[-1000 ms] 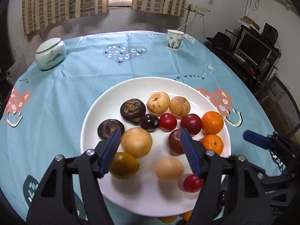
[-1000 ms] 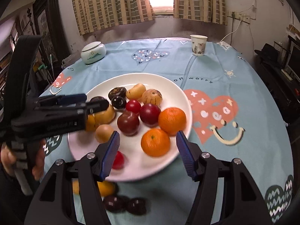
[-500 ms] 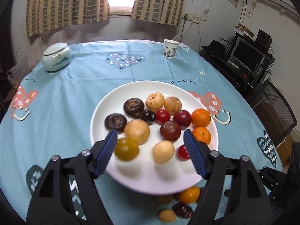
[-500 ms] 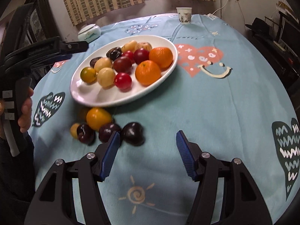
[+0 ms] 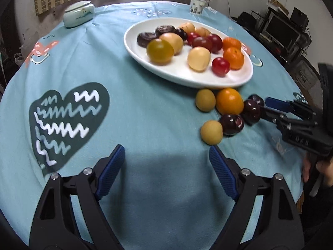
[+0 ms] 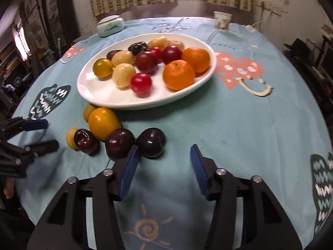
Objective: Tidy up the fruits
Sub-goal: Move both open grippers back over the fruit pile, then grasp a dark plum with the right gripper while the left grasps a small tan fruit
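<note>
A white plate (image 5: 166, 73) (image 6: 100, 95) holds several fruits: oranges, red and dark plums, yellow ones. On the blue cloth in front of it lie an orange (image 5: 229, 101) (image 6: 103, 123), small yellow fruits (image 5: 211, 132) and three dark plums (image 6: 119, 143). My right gripper (image 6: 164, 152) (image 5: 270, 107) hangs low over the cloth, jaws closing. The rightmost dark plum (image 6: 150, 142) lies at its tips beside the left finger, and the right finger is clear of it. My left gripper (image 5: 166, 152) (image 6: 43, 134) is opening over bare cloth, nothing between its fingers.
A lidded ceramic jar (image 5: 78, 14) and a paper cup (image 5: 196, 5) stand at the far side of the round table. A hand (image 5: 324, 173) holds the right gripper near the table's edge. Shelves and a monitor (image 5: 278, 33) stand to the right.
My left gripper drew back from over the plate to the near cloth and its jaws widened. My right gripper sank toward the dark plums and its jaws narrowed.
</note>
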`<state>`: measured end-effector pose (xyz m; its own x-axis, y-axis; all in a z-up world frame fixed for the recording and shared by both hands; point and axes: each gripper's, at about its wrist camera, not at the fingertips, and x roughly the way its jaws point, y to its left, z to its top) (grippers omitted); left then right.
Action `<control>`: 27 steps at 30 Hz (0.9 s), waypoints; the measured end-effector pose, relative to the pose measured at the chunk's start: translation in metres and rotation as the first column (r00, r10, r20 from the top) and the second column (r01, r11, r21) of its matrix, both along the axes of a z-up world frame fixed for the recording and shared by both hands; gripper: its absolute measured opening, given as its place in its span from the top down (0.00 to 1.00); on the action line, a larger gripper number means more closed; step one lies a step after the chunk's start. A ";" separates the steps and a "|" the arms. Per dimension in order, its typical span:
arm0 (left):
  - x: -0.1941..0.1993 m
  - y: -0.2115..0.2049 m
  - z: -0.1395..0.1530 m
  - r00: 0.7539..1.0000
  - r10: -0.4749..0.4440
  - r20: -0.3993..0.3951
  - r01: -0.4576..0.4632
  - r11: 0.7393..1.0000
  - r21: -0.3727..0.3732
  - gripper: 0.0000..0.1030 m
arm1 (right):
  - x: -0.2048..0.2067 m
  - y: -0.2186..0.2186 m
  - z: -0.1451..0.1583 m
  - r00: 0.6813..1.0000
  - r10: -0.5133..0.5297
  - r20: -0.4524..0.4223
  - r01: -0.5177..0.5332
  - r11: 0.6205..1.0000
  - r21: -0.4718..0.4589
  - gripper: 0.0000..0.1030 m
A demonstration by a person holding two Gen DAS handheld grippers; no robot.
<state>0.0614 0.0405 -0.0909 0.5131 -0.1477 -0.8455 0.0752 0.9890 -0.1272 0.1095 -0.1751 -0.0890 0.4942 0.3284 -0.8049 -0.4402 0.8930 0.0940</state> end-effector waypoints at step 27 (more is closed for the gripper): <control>0.011 -0.024 -0.005 0.993 -0.076 0.093 0.080 0.996 -0.040 0.65 | -0.035 -0.044 0.023 0.995 -0.098 -0.015 0.099 0.991 0.088 0.69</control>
